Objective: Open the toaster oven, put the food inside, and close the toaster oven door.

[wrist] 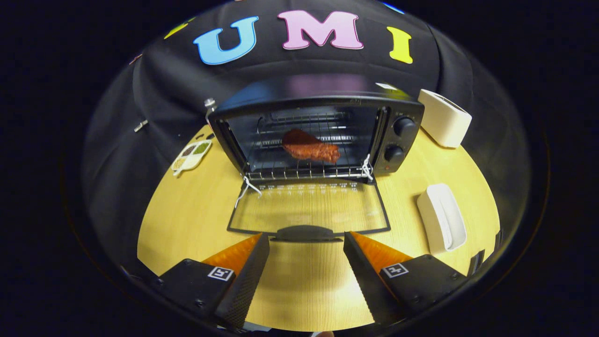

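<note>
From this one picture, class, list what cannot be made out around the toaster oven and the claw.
- Toaster oven dials: markings too small to tell, gripper view.
- Divided dish left of the oven: contents too small to name.
- White box behind the oven: back side hidden, purpose unclear.
- Food on the rack: underside hidden.
- Claw, open near the door handle: whether it touches is unclear.

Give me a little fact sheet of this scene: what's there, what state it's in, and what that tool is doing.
toaster oven: on the wooden table
door: folded down flat, open
food: reddish piece on the rack inside
tool: open, holding nothing, fingers either side of the door handle, not touching
task left: closing the door
nearby: white toaster, white holder, small divided dish
</note>
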Demonstrator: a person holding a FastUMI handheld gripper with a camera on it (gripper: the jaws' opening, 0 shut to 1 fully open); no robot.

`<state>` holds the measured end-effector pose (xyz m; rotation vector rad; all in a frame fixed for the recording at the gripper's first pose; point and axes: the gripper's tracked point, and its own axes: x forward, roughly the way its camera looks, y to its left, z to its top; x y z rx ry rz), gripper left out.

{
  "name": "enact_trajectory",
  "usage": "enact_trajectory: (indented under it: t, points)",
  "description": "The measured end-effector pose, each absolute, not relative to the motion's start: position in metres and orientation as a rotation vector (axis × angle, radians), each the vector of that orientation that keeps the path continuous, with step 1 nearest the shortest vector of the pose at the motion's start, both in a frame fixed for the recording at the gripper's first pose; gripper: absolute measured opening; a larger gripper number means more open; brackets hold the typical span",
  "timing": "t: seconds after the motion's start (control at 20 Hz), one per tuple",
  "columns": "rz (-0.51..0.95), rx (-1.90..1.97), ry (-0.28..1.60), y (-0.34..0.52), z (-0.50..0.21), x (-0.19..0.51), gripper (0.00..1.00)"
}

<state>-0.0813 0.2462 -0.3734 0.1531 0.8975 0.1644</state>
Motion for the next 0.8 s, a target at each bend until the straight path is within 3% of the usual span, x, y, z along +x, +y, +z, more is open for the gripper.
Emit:
enact_trajectory:
  t: [0.4, 0.8]
  points:
    - [0.146, 0.076, 1.042, 0.251, -0.432, -0.101, 0.99]
    - [0.087, 0.089, 1.069, 0.249, -0.453, -0.090, 0.99]
